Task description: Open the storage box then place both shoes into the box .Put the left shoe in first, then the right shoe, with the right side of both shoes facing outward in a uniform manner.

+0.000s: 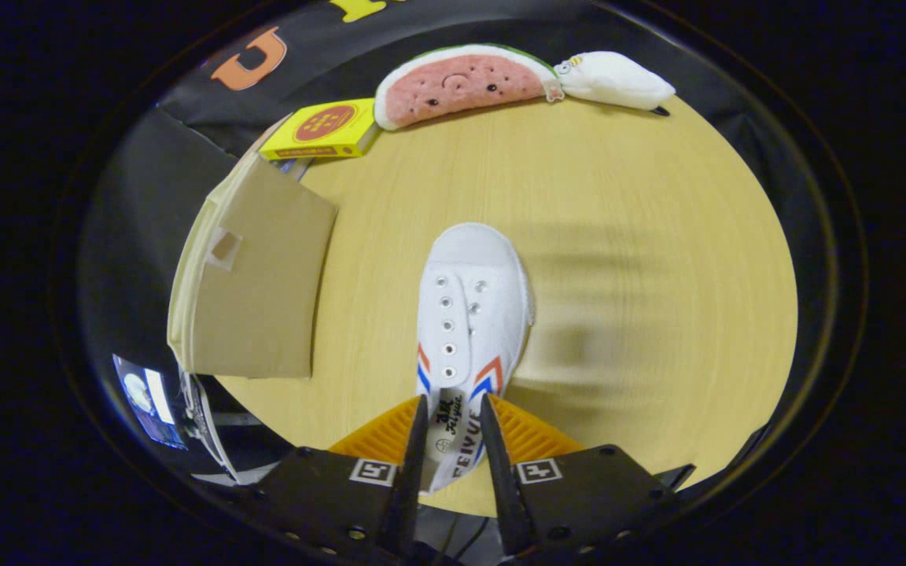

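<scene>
Gripping the white sneaker (469,330) at its heel, the jaws are closed on it, toe pointing straight ahead, storage box (252,275) ahead-left.

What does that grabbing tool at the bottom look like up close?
The gripper has two narrow fingers on broad, dark, angular mounts. Each mount carries a small square black-and-white marker and a few screws. Ribbed panels flare outward beside each finger. Thin cables run below, between the mounts.

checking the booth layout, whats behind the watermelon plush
Behind the watermelon plush is the black cloth wall. The plush hides where table meets wall. The claw is shut on the white shoe.
</scene>
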Motion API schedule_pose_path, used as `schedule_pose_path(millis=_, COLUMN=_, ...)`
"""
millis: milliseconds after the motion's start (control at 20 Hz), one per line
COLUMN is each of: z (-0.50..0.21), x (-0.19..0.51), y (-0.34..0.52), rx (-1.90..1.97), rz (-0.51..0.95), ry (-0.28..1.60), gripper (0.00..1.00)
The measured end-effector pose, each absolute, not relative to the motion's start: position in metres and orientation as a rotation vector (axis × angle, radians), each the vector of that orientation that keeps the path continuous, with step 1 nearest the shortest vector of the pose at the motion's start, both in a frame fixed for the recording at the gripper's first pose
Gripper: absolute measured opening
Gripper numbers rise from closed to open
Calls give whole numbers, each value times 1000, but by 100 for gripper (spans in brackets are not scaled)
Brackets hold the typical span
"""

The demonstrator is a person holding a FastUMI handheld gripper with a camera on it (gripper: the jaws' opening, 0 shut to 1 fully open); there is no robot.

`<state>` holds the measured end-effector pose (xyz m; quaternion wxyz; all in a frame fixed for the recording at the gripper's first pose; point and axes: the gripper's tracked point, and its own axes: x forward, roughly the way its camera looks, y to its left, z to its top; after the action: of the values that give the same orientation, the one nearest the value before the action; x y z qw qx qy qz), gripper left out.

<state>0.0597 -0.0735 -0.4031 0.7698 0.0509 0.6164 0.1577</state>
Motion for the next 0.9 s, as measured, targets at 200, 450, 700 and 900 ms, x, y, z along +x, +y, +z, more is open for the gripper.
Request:
schedule_pose_path(millis=200, z=-420, x=61, y=-82, rx=-76, rz=262, ry=1351, gripper=84)
schedule_pose_path(millis=450, z=-410, x=61, y=-90, rx=-54, rz=237, ry=1347, gripper=86)
schedule_pose_path(millis=700, z=-408, x=57, y=-97, rx=16, rz=225, ry=1371, gripper=87)
schedule_pose_path(millis=900, z=-414, x=60, y=-109, rx=-10, rz=202, ry=1366, gripper=82)
